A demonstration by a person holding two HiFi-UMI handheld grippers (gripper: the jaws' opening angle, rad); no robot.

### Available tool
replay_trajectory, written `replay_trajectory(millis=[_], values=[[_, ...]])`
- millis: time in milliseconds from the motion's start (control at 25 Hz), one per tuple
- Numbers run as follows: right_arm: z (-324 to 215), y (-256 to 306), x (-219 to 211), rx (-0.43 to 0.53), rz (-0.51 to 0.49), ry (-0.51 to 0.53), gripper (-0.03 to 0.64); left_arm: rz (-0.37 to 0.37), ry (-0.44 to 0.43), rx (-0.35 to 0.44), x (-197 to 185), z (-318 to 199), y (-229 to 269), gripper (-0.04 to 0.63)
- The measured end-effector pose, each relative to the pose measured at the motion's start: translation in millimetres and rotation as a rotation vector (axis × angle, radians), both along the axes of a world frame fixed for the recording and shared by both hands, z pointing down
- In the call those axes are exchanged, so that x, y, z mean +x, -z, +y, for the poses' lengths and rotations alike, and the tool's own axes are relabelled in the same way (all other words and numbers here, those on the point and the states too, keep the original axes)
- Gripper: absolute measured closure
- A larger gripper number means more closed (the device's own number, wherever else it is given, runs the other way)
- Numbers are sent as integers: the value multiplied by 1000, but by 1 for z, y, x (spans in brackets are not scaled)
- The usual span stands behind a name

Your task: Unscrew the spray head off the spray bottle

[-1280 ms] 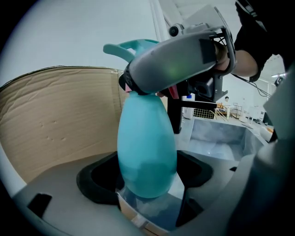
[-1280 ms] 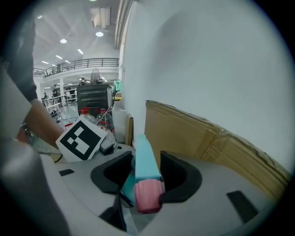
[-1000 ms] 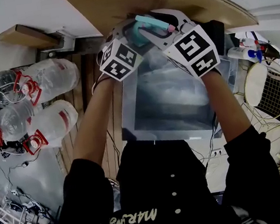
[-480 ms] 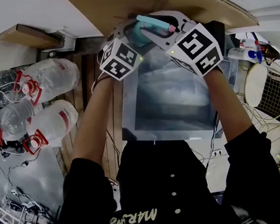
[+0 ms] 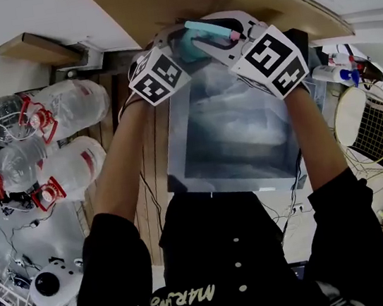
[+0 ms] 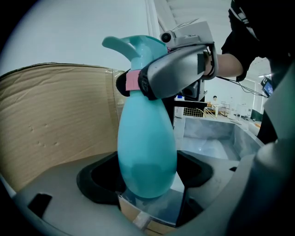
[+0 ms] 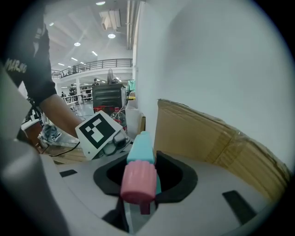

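A teal spray bottle (image 6: 147,143) stands up between my two grippers, above the far end of a metal basin (image 5: 177,151). My left gripper (image 6: 147,184) is shut on the bottle's rounded body. The teal spray head (image 6: 133,46) sits on top, over a pink collar (image 6: 132,80). My right gripper (image 6: 152,83) reaches in from the right and is shut on the spray head at that collar; its jaws have just been closing on it. In the right gripper view the pink nozzle (image 7: 138,182) points at the camera between the right gripper's (image 7: 145,184) jaws. The head view shows only the bottle's top (image 5: 205,31).
A brown cardboard sheet (image 5: 176,1) leans against the white wall just behind the bottle. Large clear water jugs (image 5: 54,141) with red handles lie on the floor at left. A white device (image 5: 55,287) shows at the lower left, and a wire rack (image 5: 373,128) at right.
Both marker cubes have tilted slightly while the hands stay in place around the bottle. A white device has come into view at the lower left.
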State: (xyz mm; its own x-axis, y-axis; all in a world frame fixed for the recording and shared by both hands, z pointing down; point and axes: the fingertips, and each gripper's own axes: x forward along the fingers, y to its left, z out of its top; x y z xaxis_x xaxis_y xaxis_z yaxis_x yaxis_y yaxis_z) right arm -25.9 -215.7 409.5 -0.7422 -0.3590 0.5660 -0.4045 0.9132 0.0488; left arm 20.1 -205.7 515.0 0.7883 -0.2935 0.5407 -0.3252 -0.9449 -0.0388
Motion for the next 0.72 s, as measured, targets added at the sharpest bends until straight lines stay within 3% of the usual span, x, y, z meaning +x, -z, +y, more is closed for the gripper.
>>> replay_trajectory(millis=[280, 520, 720], values=[[0, -1, -1, -24, -22, 31, 457, 4, -11, 2, -1, 0, 0, 199], [-3, 0, 11, -56, -35, -87, 386, 3, -4, 5, 0, 0, -1, 199], [-1, 25, 25, -54, -122, -231, 324, 2, 3, 6, -1, -1, -1, 199]])
